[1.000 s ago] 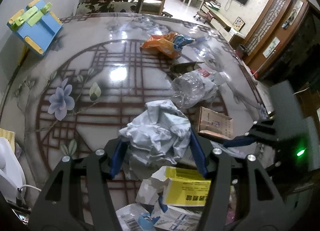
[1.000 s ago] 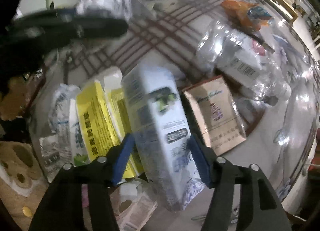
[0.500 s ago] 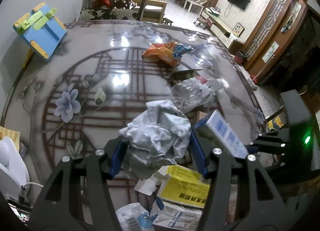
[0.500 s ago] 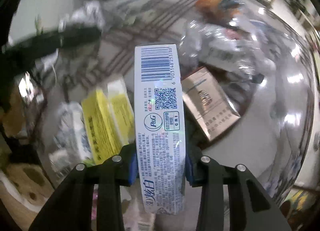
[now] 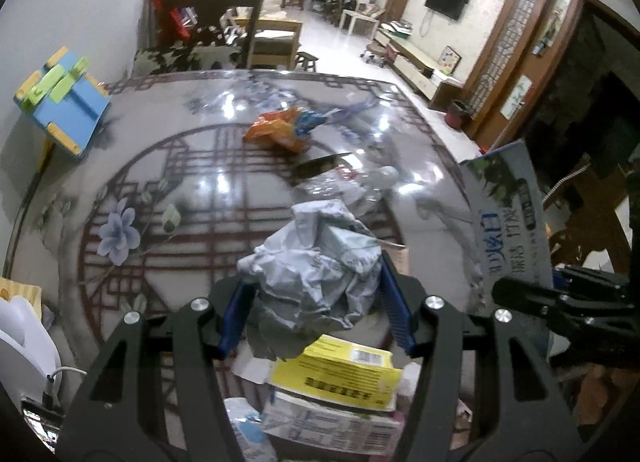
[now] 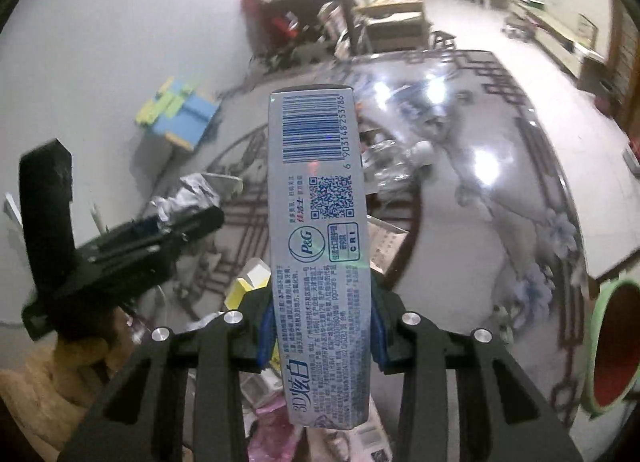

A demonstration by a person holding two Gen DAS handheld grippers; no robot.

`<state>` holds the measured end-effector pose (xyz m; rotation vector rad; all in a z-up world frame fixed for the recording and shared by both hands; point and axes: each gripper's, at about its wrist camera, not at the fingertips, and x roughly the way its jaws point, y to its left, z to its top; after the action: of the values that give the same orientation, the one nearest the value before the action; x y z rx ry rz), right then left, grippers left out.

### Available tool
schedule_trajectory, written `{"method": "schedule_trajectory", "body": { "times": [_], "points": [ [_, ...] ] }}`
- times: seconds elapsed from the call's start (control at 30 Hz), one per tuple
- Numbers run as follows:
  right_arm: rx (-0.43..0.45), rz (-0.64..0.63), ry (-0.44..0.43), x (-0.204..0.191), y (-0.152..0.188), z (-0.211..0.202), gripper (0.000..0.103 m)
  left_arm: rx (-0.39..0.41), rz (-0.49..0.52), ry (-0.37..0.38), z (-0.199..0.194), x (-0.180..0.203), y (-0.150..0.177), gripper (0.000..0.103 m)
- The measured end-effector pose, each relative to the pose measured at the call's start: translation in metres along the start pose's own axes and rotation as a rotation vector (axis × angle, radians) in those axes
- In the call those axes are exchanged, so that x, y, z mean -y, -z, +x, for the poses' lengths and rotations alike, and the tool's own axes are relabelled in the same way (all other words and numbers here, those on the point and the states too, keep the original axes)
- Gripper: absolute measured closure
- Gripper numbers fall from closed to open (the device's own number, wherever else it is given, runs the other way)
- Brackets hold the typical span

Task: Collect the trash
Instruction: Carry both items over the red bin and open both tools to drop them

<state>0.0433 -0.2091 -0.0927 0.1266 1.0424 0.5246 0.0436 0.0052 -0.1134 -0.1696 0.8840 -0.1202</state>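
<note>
My left gripper is shut on a crumpled grey-white paper wad and holds it above the table. My right gripper is shut on a long silver toothpaste box with a barcode, lifted and pointing up; it also shows at the right of the left wrist view. More trash lies on the patterned table: an orange snack bag, a crushed clear bottle, and yellow and white cartons below my left gripper.
A blue and yellow stand sits at the table's far left. A dark chair stands behind the table. A green-rimmed round container is at the right in the right wrist view. A white object is at the near left.
My right gripper lifted the toothpaste box off the pile and tilted it upright. My left gripper rose a little with the paper wad still in it.
</note>
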Motion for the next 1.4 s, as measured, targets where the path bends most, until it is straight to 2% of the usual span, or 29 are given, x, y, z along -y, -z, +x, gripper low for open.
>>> {"method": "schedule_trajectory", "body": {
  "times": [0.2, 0.43, 0.8, 1.03, 1.4],
  "points": [
    [0.094, 0.109, 0.010, 0.011, 0.016, -0.036, 0.067, 0.004, 0.051, 0.049, -0.007, 0.032, 0.000, 0.047],
    [0.153, 0.142, 0.040, 0.018, 0.031, -0.064, 0.067, 0.003, 0.113, 0.101, -0.012, 0.068, 0.003, 0.047],
    [0.241, 0.218, 0.079, 0.052, 0.049, -0.102, 0.067, -0.001, 0.191, 0.139, -0.018, 0.116, 0.005, 0.047],
    [0.272, 0.275, 0.123, 0.081, 0.059, -0.121, 0.067, 0.005, 0.236, 0.166, -0.014, 0.149, -0.001, 0.047],
    [0.271, 0.339, 0.163, 0.133, 0.071, -0.139, 0.067, -0.024, 0.259, 0.197, 0.008, 0.198, -0.005, 0.047]
  ]
}}
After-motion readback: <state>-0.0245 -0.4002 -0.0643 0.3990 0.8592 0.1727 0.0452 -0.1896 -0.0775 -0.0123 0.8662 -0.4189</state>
